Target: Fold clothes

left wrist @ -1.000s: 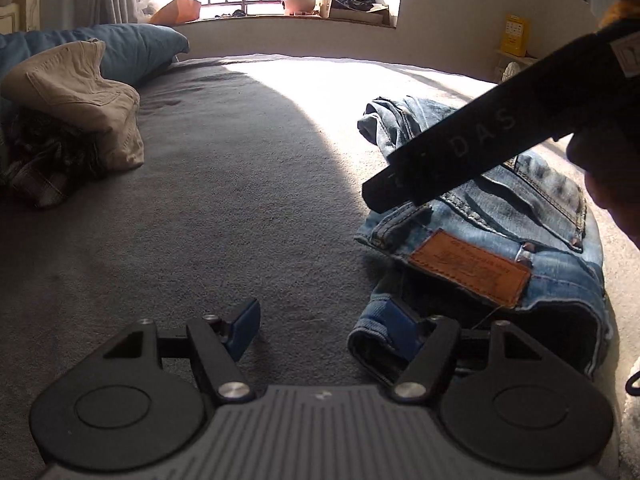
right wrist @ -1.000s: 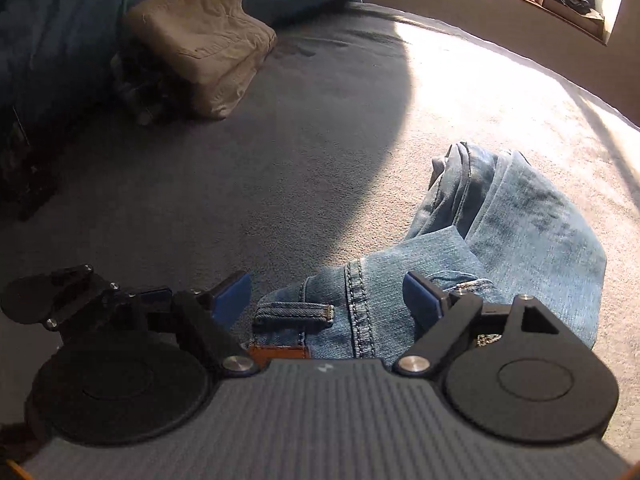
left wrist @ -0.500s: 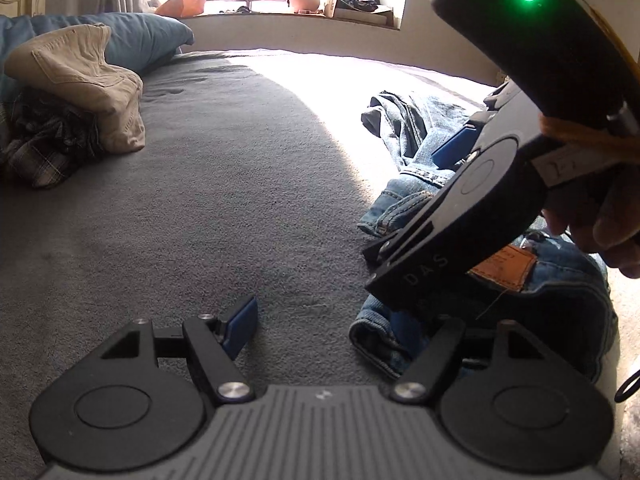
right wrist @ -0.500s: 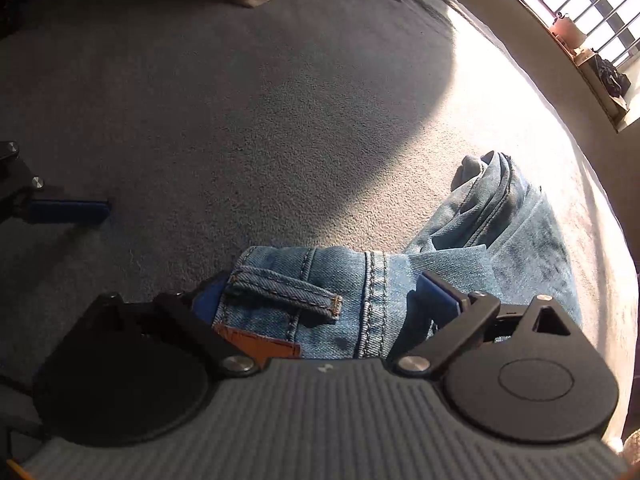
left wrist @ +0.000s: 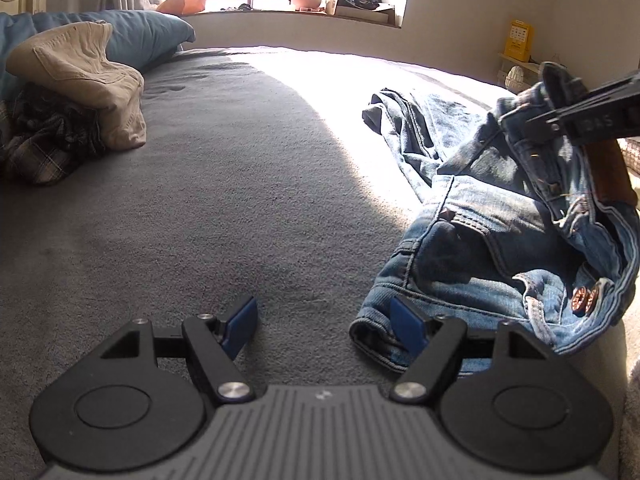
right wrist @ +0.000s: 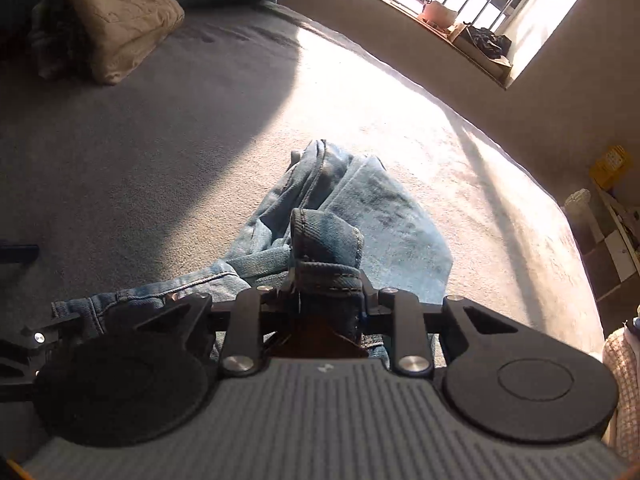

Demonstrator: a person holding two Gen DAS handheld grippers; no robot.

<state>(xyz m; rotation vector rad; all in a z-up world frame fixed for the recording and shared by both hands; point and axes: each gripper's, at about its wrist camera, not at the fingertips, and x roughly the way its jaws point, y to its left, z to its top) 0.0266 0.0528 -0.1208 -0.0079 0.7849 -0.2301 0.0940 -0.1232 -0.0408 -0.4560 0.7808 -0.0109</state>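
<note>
Jeans (left wrist: 500, 216) lie bunched on the right side of a grey bed (left wrist: 224, 184), waistband end lifted, legs trailing away into a sunlit patch. At far left, beige trousers (left wrist: 80, 76) sit in a soft stack on a dark plaid garment (left wrist: 44, 148), against a blue pillow (left wrist: 144, 36); whether that stack counts as folded work cannot be told. In the middle foreground the left claw (left wrist: 322, 322) hovers low over the bed with its blue pads wide apart, holding nothing, its right pad just beside the near hem of the denim. To the right, the right claw (right wrist: 326, 280) is clamped tight on a fold of the waistband, raising it clear of the bed; the brown leather patch (left wrist: 612, 176) hangs beside it, and the fly buttons (left wrist: 586, 300) show in the open front below. A window sill (left wrist: 296, 20) with clutter runs behind.

As a judgement, the jeans are far from a neat fold: the waist is crumpled and open, the legs twisted together. Squaring the waist, laying the legs flat and doubling them over looks like what remains.
</note>
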